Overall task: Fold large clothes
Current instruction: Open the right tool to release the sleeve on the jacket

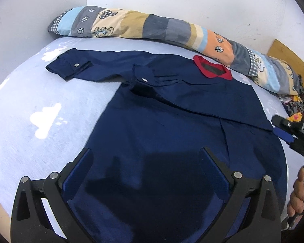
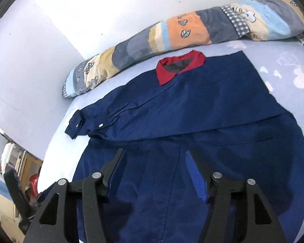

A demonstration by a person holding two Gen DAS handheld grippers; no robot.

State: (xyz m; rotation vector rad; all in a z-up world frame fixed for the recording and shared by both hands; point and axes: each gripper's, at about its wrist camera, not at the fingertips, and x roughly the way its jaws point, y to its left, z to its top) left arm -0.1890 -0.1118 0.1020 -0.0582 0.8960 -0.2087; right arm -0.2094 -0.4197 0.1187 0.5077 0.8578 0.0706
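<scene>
A navy shirt (image 1: 172,121) with a red collar (image 1: 211,68) lies flat on the bed, its sleeves folded across so the snap cuffs (image 1: 71,66) lie at the left. My left gripper (image 1: 147,160) hovers open over the shirt's lower part, nothing between its fingers. At the shirt's right edge is my right gripper (image 1: 280,128), with a hand (image 1: 300,192) on its handle. In the right wrist view the shirt (image 2: 192,111), collar (image 2: 180,66) and cuffs (image 2: 75,127) show again. There my right gripper (image 2: 155,159) stands open above the cloth, holding nothing.
The bed sheet (image 1: 40,101) is pale blue with white clouds. A long patchwork bolster (image 1: 152,28) lies along the white wall behind the shirt. A heap of patterned cloth (image 1: 298,101) and a wooden board (image 1: 289,60) sit at the far right.
</scene>
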